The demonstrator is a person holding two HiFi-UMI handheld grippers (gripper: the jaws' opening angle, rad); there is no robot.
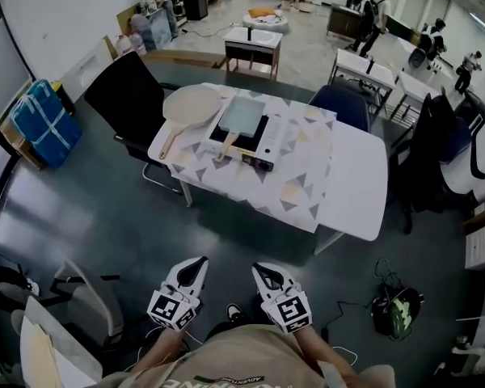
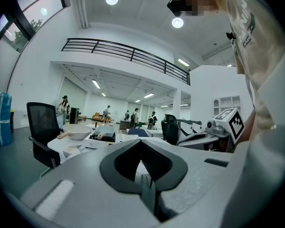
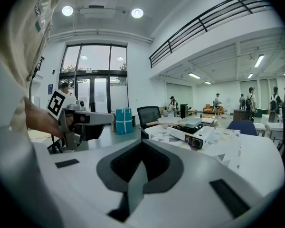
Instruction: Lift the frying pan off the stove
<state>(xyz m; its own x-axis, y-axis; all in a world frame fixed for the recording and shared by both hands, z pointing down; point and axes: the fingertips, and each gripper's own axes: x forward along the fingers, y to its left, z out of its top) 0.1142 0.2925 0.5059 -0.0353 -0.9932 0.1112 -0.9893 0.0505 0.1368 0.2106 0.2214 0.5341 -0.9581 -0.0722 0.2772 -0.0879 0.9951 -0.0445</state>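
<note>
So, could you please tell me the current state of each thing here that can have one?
frying pan: resting on the stove, not yet lifted, handle towards the person
stove: on the table, pan on top; whether it is lit cannot be told
round pan: lying on the table, left of the stove
left gripper: shut, empty, well short of the table
right gripper: shut, empty, well short of the table

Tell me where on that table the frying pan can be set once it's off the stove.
Freest: the bare white end of the table, right of the patterned cloth. Also free: the cloth between the stove and its right edge. Crowded: the left end, where the round pan lies right beside the stove bearing the frying pan.
</note>
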